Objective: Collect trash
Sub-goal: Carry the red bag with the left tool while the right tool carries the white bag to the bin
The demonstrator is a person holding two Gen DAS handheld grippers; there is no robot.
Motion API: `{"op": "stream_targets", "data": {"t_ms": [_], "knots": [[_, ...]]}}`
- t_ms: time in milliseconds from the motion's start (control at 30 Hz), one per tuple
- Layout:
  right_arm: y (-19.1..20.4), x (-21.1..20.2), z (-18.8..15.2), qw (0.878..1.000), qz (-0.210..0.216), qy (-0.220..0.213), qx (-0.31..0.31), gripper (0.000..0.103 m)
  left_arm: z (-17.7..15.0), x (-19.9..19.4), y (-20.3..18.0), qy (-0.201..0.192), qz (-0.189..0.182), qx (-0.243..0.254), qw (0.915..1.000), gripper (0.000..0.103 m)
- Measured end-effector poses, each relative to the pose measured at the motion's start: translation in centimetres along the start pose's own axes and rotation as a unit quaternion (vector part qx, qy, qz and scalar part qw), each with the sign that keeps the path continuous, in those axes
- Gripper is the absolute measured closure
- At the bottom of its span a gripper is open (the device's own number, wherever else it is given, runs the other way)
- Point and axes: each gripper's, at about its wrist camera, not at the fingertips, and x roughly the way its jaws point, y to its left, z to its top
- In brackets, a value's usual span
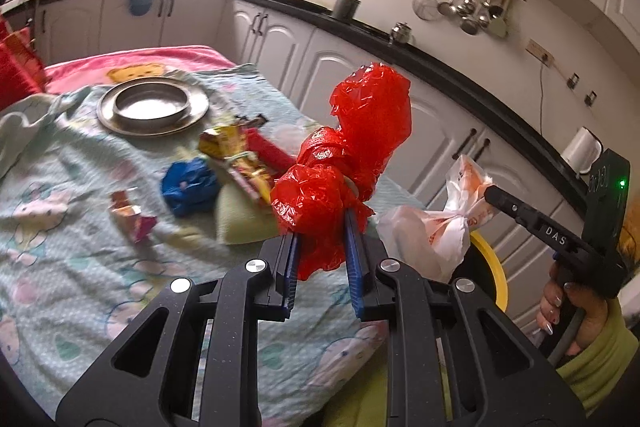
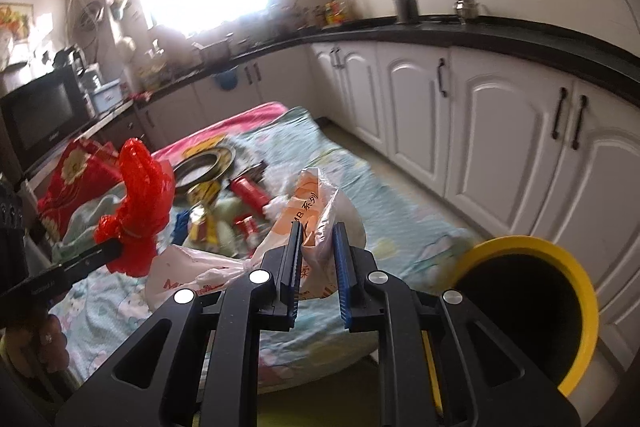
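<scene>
A crumpled red plastic bag (image 1: 360, 147) is pinched between the blue pads of the left gripper (image 1: 322, 223), clear of the bed, its long axis running up and away along the fingers, the loose end pointing high and far. A translucent white plastic bag with orange print (image 2: 308, 211) is clamped in the right gripper (image 2: 316, 239), its bulk hanging low and its knotted tail trailing left. A black bin with a yellow rim (image 2: 560, 255) stands near and right, and both bags are judged to be headed there; neither is in it yet. On the pale blue cartoon-print bedspread (image 1: 60, 155) much is left: a crumpled blue bag (image 1: 188, 187), a yellow-and-red wrapper (image 1: 236, 163), a small foil wrapper (image 1: 132, 219) and what appears, through blur, to be a red carton (image 1: 268, 151). A steel plate (image 1: 152, 107) lies farther off.
</scene>
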Motion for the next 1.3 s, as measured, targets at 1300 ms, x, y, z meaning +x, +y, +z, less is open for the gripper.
{"op": "stream_targets", "data": {"t_ms": [1300], "knots": [[-16.8,-7.7,-3.2,0.965,-0.238,-0.065,0.086,0.088,-2.7,10.0,-15.8,0.090,-0.087,0.143,0.9817,0.088]]}}
